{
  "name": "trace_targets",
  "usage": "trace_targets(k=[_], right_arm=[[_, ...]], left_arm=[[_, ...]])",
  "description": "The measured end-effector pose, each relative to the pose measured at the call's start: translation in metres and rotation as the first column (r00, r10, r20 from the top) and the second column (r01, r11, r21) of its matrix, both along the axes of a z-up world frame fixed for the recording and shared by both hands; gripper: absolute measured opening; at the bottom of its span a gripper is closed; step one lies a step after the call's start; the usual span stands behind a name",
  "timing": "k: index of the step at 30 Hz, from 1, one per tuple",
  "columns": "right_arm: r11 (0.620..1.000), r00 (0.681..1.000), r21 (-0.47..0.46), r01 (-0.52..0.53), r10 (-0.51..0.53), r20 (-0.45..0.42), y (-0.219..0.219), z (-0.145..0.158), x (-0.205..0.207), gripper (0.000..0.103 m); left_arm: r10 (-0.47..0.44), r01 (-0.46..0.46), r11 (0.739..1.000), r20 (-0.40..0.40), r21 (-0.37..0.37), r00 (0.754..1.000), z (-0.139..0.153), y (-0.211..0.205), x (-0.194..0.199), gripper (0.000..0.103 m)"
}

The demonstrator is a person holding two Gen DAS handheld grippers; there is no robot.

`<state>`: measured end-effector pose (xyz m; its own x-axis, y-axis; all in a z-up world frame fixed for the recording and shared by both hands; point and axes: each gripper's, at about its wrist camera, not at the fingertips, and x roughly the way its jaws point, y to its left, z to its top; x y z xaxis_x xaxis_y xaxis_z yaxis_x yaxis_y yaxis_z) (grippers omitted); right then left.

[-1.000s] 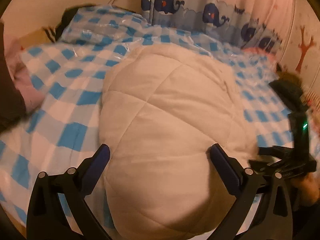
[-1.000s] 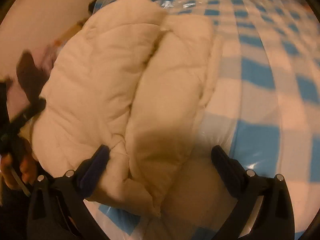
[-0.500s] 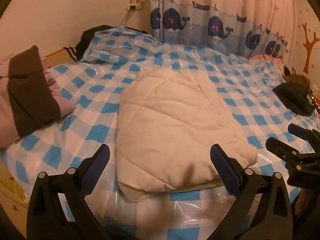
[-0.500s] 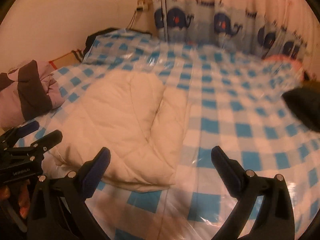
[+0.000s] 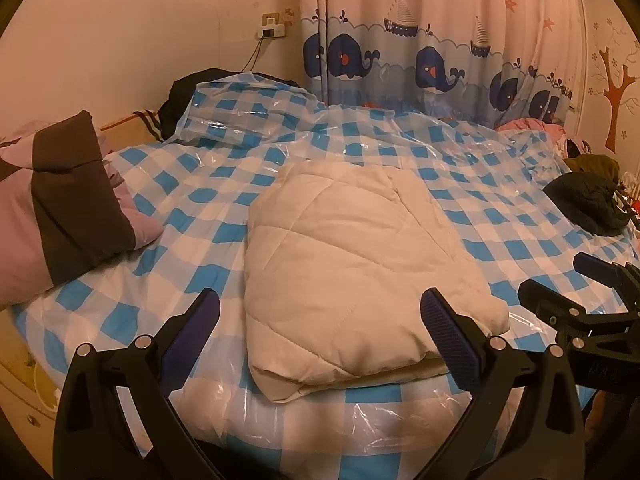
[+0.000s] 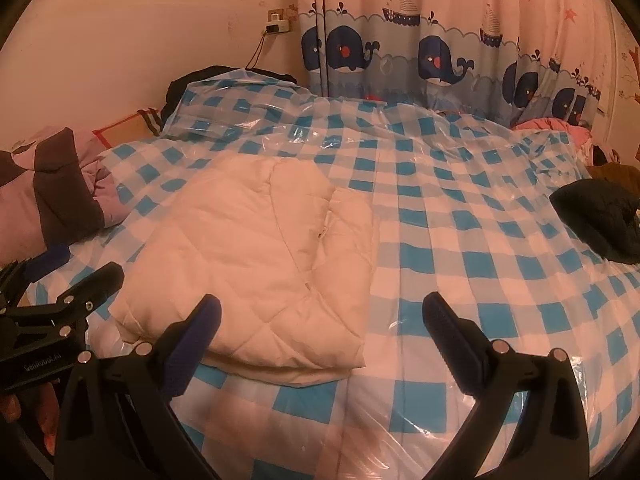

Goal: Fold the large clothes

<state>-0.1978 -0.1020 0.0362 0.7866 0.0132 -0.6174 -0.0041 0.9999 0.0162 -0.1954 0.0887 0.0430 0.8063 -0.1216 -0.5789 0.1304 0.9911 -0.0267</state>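
Lying folded at the centre of the left wrist frame, a cream quilted coat (image 5: 352,276) is seen resting on a blue-and-white checked plastic sheet (image 5: 500,216) that covers the bed; in the right wrist frame the same garment (image 6: 256,264) is placed left of centre, its layered edges turned toward the lower edge. The left gripper (image 5: 320,328) is held with its jaws spread wide, nothing between them, the right-hand pad overlapping the garment's lower right corner in the picture; whether it touches cannot be told. The right gripper (image 6: 320,328) is likewise spread and empty, its left finger shown just in front of the coat's near edge. Each gripper is also caught at the side of the other's frame.

A purple and brown folded garment (image 5: 68,204) is recorded at the left edge. A black knitted item (image 5: 584,208) is noted at the right edge of the sheet. A whale-and-sailboat printed curtain (image 5: 432,60) is hung across the upper right, and a wall socket with a plugged charger (image 5: 272,28) is located in the upper centre-left.
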Motion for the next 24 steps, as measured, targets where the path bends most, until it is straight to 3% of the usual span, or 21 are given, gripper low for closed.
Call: trace_targets(k=[24], right_arm=[[1.0,1.0,-0.02,-0.008,0.008,-0.008,0.014,0.003,0.002,0.097]], left_arm=[[0.0,0.0,1.0,0.015,0.001,1.0,0.007,0.005,0.007,0.096]])
